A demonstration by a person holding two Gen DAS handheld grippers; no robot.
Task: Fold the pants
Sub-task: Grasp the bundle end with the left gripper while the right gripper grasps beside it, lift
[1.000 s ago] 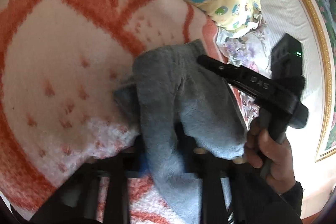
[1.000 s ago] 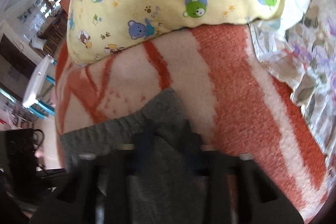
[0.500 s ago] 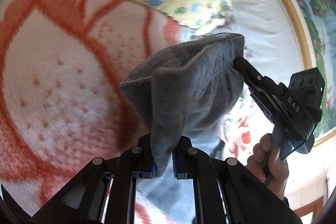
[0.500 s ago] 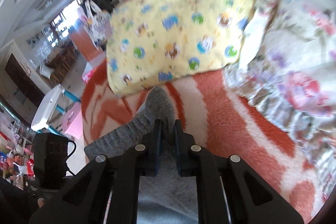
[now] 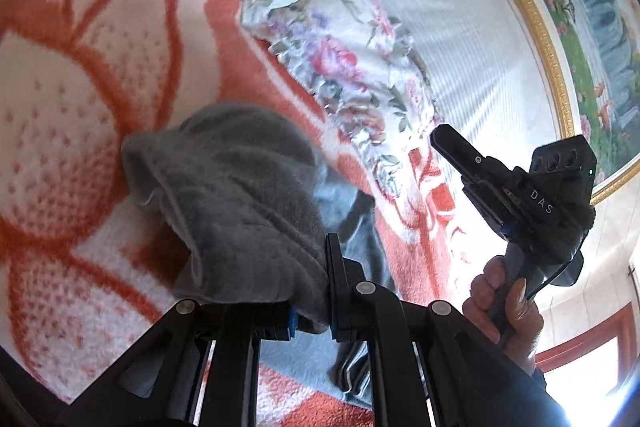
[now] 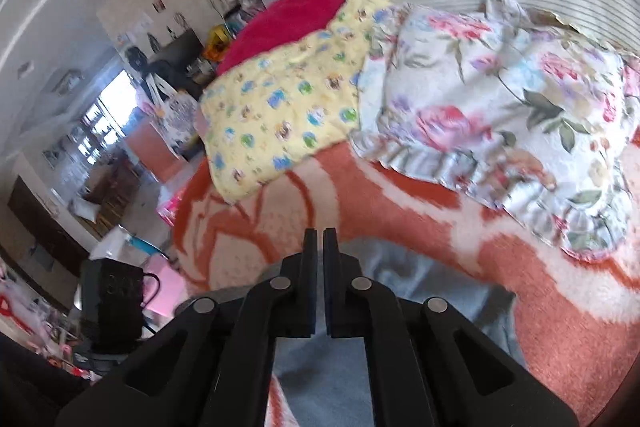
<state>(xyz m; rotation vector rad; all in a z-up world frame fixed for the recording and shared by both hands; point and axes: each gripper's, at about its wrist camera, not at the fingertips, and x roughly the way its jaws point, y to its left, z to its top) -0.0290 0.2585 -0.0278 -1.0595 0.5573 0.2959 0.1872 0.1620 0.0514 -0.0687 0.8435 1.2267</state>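
On the orange blanket [image 5: 80, 131], our left gripper [image 5: 310, 291] pinches the grey pants [image 5: 240, 187] while our right gripper [image 6: 319, 267], closed empty, risks letting the fold sag.

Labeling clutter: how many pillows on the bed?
2. The yellow cartoon-print pillow lies at the head of the orange blanket; the floral ruffled pillow sits beside it on the right. Others may be hidden beyond the frame.

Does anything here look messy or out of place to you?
The grey fleece pants are bunched in a lump, draped over the left gripper instead of lying flat on the orange-and-cream blanket. The right gripper holds nothing.
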